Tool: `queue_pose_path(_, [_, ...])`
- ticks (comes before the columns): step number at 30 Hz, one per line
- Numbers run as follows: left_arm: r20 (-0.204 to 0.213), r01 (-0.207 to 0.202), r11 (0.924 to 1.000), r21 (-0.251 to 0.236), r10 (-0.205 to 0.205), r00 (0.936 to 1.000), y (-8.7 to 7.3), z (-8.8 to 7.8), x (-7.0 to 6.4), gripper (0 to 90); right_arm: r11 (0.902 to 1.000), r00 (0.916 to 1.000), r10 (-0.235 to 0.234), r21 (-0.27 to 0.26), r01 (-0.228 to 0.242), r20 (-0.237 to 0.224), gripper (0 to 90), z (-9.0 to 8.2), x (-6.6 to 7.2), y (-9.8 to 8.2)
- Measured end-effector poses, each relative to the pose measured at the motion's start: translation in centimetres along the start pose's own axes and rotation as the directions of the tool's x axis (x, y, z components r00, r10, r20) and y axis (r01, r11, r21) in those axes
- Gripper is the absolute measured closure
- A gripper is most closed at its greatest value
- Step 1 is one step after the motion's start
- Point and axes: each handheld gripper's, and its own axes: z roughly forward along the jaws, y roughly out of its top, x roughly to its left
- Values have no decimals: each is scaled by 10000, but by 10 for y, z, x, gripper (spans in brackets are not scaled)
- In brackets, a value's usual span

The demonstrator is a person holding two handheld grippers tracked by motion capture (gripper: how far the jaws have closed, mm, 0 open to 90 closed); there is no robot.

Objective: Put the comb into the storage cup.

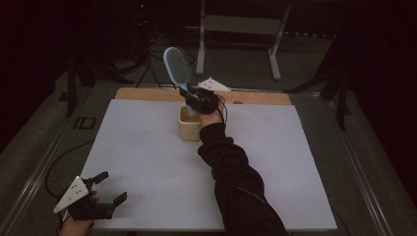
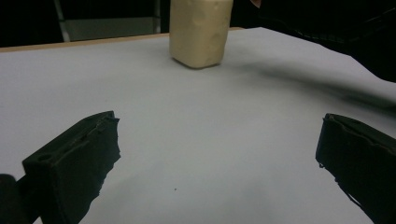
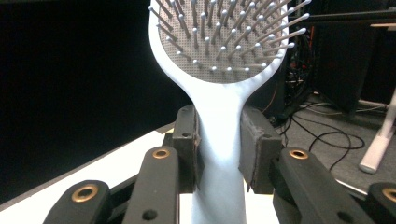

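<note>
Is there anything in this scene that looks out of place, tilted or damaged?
Nothing looks spilled or damaged. The light blue hairbrush leans, bristle head up, clamped at its handle in the right gripper above the cream holder, which stands upright on the white table cover. The left gripper rests open near the front edge.

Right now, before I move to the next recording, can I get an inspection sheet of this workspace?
Surface: white sheet on a wooden table.
Job's things: blue hairbrush, held upright over the cream holder, handle end at its mouth.
Clutter: nothing seen.
Grippers: right gripper shut on the brush handle; left gripper open, low at the sheet's near left corner, nothing between its fingers.
Cables: black cables on the floor behind the table.
Surroundings: dark room, white stand beyond the table.
</note>
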Motion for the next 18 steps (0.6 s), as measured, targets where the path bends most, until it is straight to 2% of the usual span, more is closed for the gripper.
queue_pose_path(3, [-2,9,10000,-6,-9,10000,0,0,0,0,9999,9997,-19,118,22,-246,702,1,-3,-8])
queue_pose_path(12, [-14,39,10000,-39,-39,10000,0,0,0,0,9998,9990,-31,208,40,-447,702,1,-5,-18])
queue_pose_path(18, [0,48,10000,-25,-48,10000,0,0,0,0,9994,9979,-241,248,256,-605,702,-1,-4,-24])
